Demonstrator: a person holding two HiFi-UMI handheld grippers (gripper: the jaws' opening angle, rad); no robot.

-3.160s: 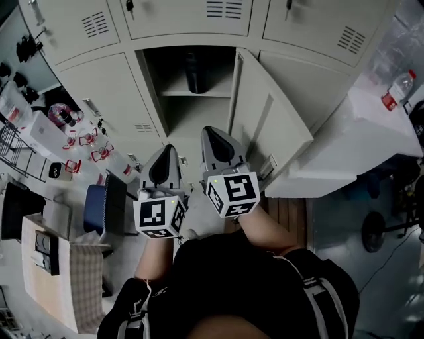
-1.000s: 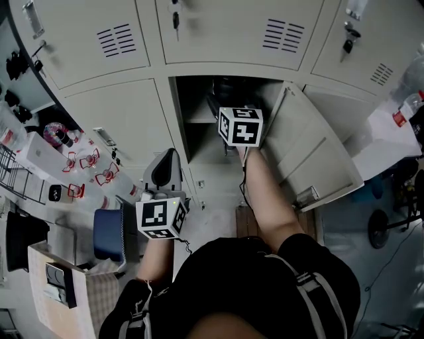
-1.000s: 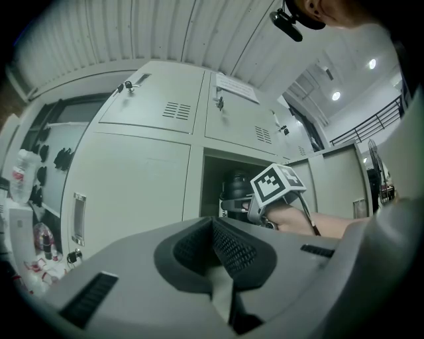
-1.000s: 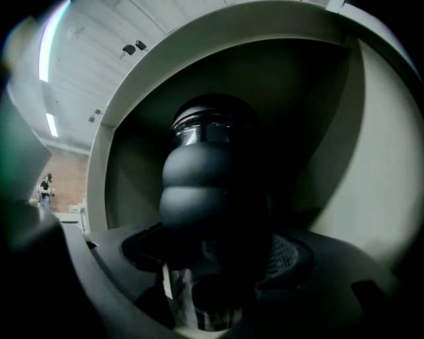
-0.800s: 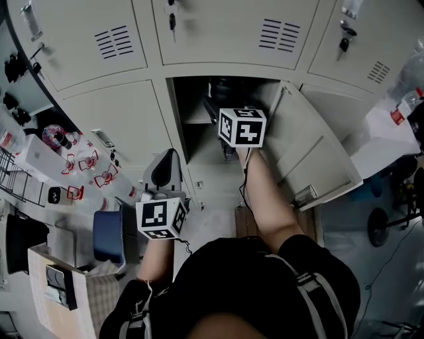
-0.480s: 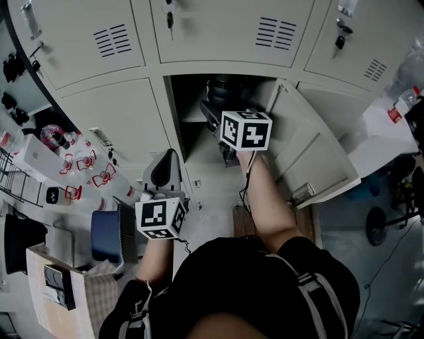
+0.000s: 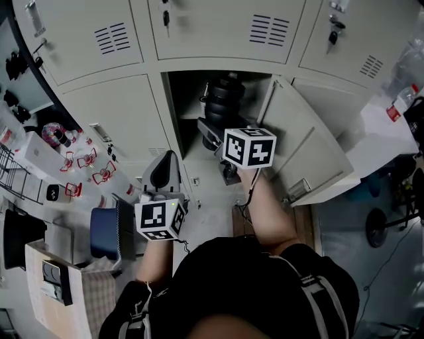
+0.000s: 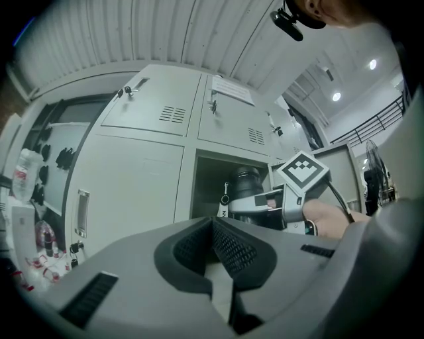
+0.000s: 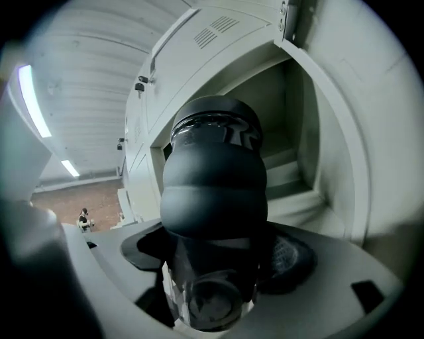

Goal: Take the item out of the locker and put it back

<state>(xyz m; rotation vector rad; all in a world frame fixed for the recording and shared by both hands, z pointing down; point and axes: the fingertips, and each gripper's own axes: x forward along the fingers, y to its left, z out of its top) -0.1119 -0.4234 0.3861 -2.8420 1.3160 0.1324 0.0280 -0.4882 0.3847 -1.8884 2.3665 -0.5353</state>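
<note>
A dark, ribbed bottle (image 7: 222, 99) with a clear base hangs in front of the open locker compartment (image 7: 184, 106), just outside its mouth. My right gripper (image 7: 220, 127) is shut on the bottle (image 9: 215, 192) low on its body, and the pads (image 9: 292, 259) press on both sides. The left gripper view also shows the bottle (image 8: 244, 183), in the right gripper (image 8: 265, 202), before the dark opening. My left gripper (image 7: 166, 159) hangs lower and to the left, away from the locker. Its jaws meet with nothing between them (image 8: 213, 228).
The locker door (image 7: 306, 153) stands swung open to the right of my right arm. Shut lockers with keys (image 7: 165, 17) surround the opening. A white table with a plastic bottle (image 7: 399, 99) is at far right. Cluttered shelves and a blue bin (image 7: 105, 232) lie at left.
The right gripper has drawn back toward me and lower, bringing the bottle out of the locker. Earlier the bottle stood on the locker shelf. The left gripper has stayed put.
</note>
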